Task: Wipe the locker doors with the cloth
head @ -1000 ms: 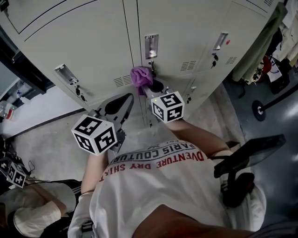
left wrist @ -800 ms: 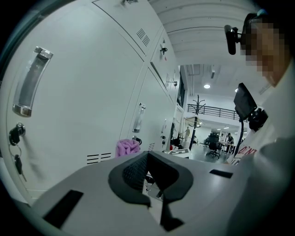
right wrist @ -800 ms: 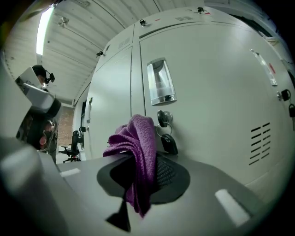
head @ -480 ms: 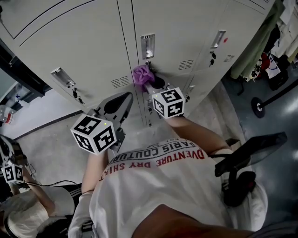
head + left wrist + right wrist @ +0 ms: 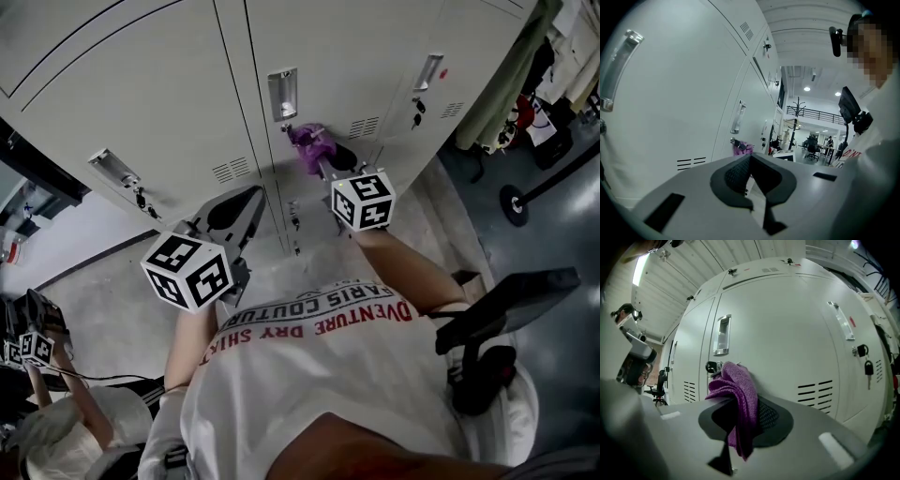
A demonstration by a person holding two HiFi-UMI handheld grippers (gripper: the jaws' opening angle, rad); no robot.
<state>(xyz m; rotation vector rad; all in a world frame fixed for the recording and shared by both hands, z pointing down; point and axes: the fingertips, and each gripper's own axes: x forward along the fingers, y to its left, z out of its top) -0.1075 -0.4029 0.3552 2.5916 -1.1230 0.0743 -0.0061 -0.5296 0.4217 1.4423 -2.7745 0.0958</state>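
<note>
— Where was the cloth in relation to the right gripper?

— Clamped between its jaws. The right gripper view showed both dark pads closed on the purple fabric, with a bunched fold standing up past the jaw tips and a loose tail hanging back toward the camera.

— And where was that against the lockers?

— In the head view the cloth sat at the tip of the right gripper, at the face of the middle locker door. It was just below the recessed handle and close to the seam with the neighbouring door. From the gripper's own camera the bunch rose right beside the lock under that handle, with the vent slots well off to the other side.

— Was it touching the door?

— It looked to be, but the bunch itself hid the point of contact, so I couldn't say for sure.

— Which way did the cloth run?

— Its long axis followed the jaws: the thick end pointed at the door, and the thin end trailed down and back between the pads.

— And the left gripper?

— It was held lower, away from the cloth. Its own view showed the left gripper with jaw tips together and nothing between them.
</note>
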